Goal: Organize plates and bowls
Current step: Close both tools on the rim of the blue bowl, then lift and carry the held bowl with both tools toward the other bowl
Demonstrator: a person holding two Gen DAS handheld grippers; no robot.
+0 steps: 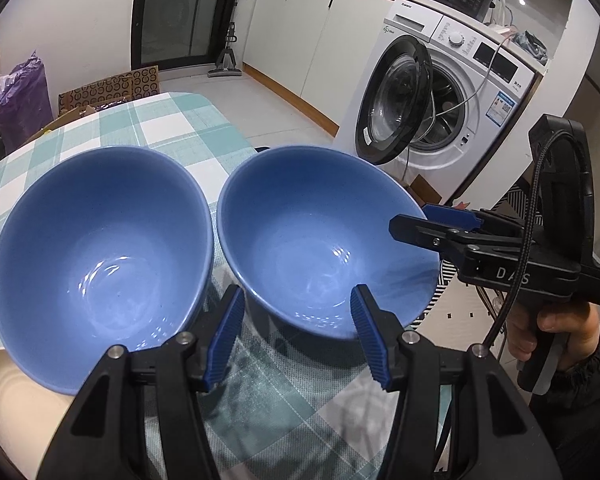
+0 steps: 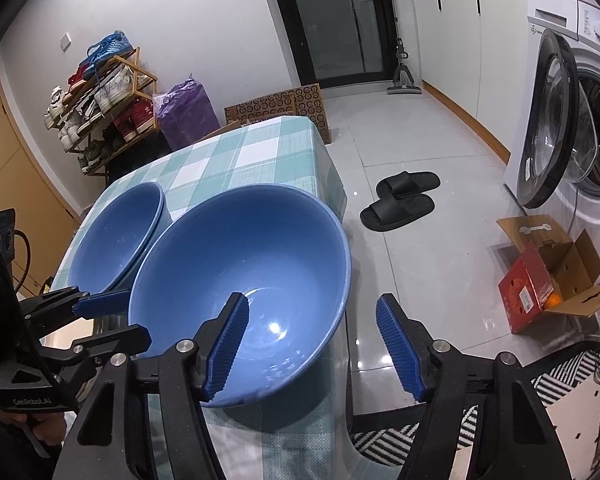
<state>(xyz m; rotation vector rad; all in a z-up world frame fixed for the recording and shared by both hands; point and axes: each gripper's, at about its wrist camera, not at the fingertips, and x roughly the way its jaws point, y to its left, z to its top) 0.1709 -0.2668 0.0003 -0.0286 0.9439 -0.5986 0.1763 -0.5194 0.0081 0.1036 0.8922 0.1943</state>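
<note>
Two blue bowls stand side by side on a table with a teal checked cloth (image 1: 172, 128). My left gripper (image 1: 298, 320) is open at the near rim of the right-hand bowl (image 1: 320, 240); one finger is between the bowls, the other in front of its inside wall. The left-hand bowl (image 1: 100, 248) is untouched. My right gripper (image 2: 312, 332) is open astride that same right-hand bowl (image 2: 240, 272): one pad inside, one outside the rim, neither pressing. From the left wrist view the right gripper (image 1: 424, 222) shows at the bowl's right rim. The left gripper (image 2: 116, 320) shows low on the left of the right wrist view.
A cream plate (image 1: 8, 400) lies at the near left, partly under the left-hand bowl. A washing machine with its door open (image 1: 400, 100) stands to the right. Black slippers (image 2: 400, 196), an open cardboard box (image 2: 548, 272) and a striped mat (image 2: 420, 436) are on the floor.
</note>
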